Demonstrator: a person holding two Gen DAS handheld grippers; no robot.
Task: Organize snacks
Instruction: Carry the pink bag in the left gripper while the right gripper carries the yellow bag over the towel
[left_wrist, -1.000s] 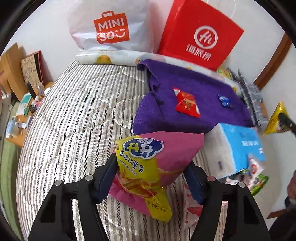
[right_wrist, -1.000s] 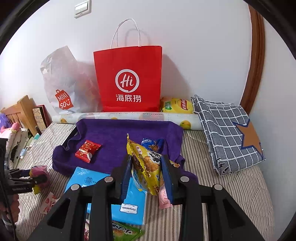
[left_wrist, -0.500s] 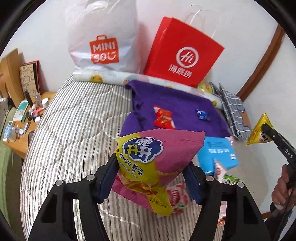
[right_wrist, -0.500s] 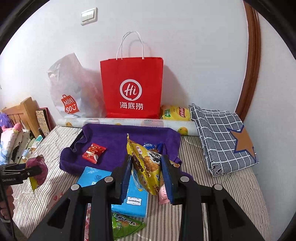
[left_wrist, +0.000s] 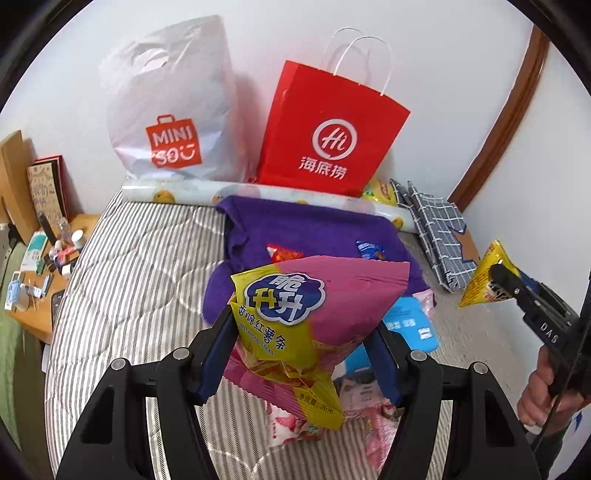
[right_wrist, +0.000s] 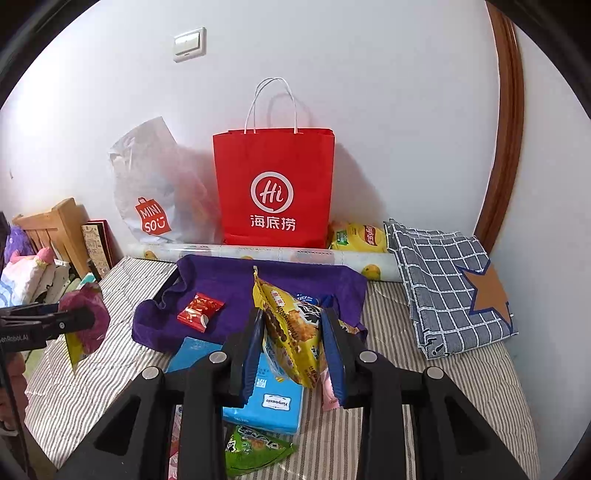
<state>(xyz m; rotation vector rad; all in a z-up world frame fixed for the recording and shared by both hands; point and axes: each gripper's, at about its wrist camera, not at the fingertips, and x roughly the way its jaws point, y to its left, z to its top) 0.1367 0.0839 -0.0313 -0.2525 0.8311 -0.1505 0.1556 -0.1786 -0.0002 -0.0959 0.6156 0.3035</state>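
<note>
My left gripper (left_wrist: 301, 354) is shut on a pink and yellow sweet potato stick bag (left_wrist: 314, 306), held above the striped bed; it also shows at the left of the right wrist view (right_wrist: 83, 325). My right gripper (right_wrist: 293, 347) is shut on a yellow snack bag (right_wrist: 291, 332), also seen at the right of the left wrist view (left_wrist: 487, 280). A red paper bag (right_wrist: 273, 188) and a white Miniso plastic bag (left_wrist: 170, 110) stand against the wall. A red snack packet (right_wrist: 200, 311) and a blue packet (left_wrist: 369, 250) lie on a purple towel (right_wrist: 229, 280).
A blue tissue pack (right_wrist: 273, 402), a green snack bag (right_wrist: 255, 448) and pink packets (left_wrist: 380, 424) lie on the bed near me. A yellow chip bag (right_wrist: 356, 236) and a checked cloth (right_wrist: 450, 284) sit at the back right. A cluttered bedside table (left_wrist: 40, 266) stands left.
Both grippers have risen and pulled back from the bed with their bags still held. The bags at the wall now sit lower and farther in both views.
</note>
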